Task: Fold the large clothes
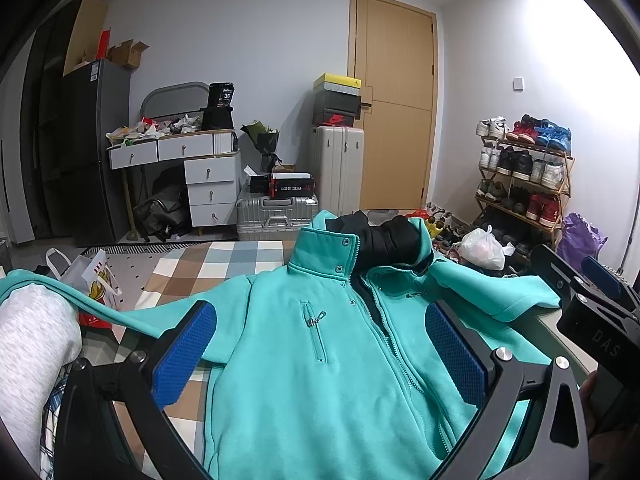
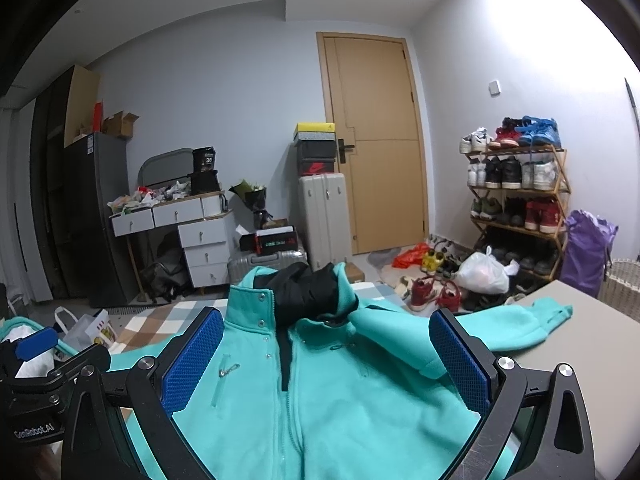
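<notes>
1. Beyond the claws, a rack (image 2: 520, 196) by the wall holds shoes on 4 tiers, with more shoes loose on the floor beside it.
2. A white plastic bag (image 2: 482, 274) sits among those floor shoes, knotted and full; what is in it cannot be told.
3. A purple bag (image 2: 590, 248) stands right of the rack, bulging, contents hidden.
4. Ahead and left, 3 shoeboxes (image 1: 337, 100) are stacked on an upright suitcase (image 1: 338, 168), and a flat suitcase (image 1: 276, 216) carries another box.
5. An open carton (image 1: 128, 53) sits on the fridge top, far left.
6. The left claw (image 1: 320, 354) is spread wide, gripping nothing.
7. The right claw (image 2: 326, 360) is spread wide too, empty.
8. The teal jacket (image 1: 280, 360) lies front-up just below and between each claw's fingers, collar pointing away, black lining showing at the neck.
9. Its sleeve (image 2: 532, 324) stretches right of the right claw across the grey table (image 2: 592, 360).
10. The other sleeve trails left past the left claw, over a grey-clad limb.
</notes>
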`<state>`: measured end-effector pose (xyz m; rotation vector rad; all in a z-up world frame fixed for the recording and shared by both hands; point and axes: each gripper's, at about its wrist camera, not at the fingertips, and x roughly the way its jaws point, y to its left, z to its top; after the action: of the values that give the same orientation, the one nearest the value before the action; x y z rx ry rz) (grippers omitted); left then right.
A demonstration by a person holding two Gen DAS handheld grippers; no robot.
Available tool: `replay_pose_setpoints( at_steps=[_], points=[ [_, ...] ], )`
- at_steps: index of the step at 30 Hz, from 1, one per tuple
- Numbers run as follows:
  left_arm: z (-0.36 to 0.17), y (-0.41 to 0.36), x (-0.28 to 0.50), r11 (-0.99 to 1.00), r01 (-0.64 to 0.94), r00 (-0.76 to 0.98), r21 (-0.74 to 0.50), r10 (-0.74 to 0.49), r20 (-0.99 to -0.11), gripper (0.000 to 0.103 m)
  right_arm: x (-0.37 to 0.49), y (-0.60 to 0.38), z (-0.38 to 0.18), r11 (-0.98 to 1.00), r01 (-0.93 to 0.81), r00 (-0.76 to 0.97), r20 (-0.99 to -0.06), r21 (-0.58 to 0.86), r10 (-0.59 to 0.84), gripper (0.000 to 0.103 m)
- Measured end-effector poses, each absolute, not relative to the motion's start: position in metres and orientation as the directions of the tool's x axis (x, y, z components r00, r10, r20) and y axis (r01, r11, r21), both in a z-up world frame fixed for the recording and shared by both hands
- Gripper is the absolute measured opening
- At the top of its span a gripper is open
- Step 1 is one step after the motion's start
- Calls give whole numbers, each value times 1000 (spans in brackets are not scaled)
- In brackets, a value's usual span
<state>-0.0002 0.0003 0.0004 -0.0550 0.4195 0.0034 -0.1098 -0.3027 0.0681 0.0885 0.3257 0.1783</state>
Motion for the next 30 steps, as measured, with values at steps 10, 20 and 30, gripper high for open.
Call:
replay_pose_setpoints(
  at_steps=[10,20,30],
  points=[
    [-1,1,0,998,-13,913,-54,-10,-408,102,-116,-293,71,983,-172,937,-295,68,184,103],
    [-1,1,0,998,-15,913,-54,-8,-408,102,-114,-295,70,983,-163,936,-303,79,180,103],
    [-1,2,0,998,-15,913,-55,-8,-408,102,-115,-295,71,983,-166,937,-299,78,182,103]
  ],
)
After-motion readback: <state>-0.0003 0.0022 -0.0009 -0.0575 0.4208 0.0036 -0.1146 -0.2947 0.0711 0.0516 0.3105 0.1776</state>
